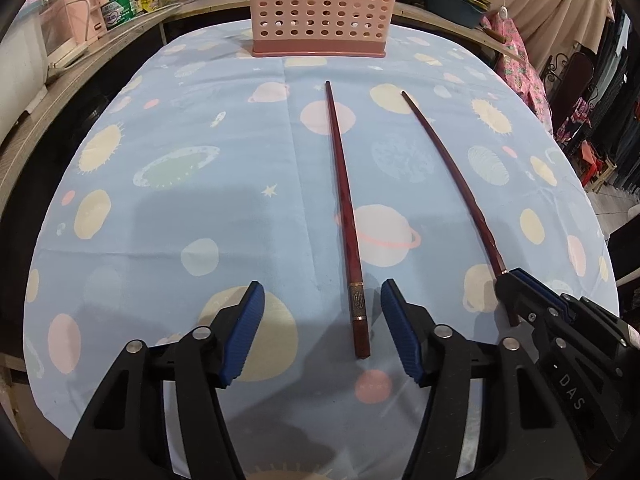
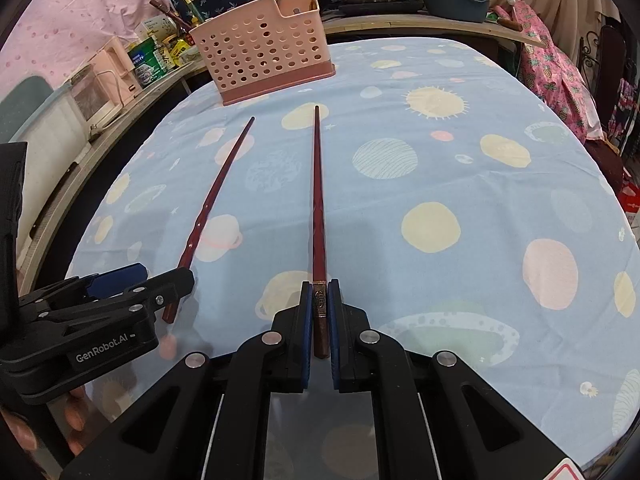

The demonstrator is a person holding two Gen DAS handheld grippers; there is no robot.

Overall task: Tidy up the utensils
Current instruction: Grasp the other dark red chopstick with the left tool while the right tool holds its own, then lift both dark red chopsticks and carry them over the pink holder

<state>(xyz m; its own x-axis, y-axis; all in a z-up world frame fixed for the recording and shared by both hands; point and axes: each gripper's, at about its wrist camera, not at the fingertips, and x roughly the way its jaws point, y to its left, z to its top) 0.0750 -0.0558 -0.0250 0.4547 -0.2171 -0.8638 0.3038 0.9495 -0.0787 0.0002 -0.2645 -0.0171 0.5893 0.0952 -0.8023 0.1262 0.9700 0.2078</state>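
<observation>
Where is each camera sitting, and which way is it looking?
Left wrist view: sits on the left gripper, looking forward over the planet-print blue tablecloth toward the pink perforated plastic utensil basket; its own open blue-padded fingers show.

Right wrist view: sits on the right gripper, facing the same basket from further right; its fingers are shut on a dark red chopstick.

Both views share the basket, both chopsticks, the cloth and each other's gripper.

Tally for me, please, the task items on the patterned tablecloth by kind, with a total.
Dark red chopsticks: 2, one gripped by the right gripper, one between the open left gripper fingers.
Pink perforated utensil holders: 1.
Total: 3.
</observation>
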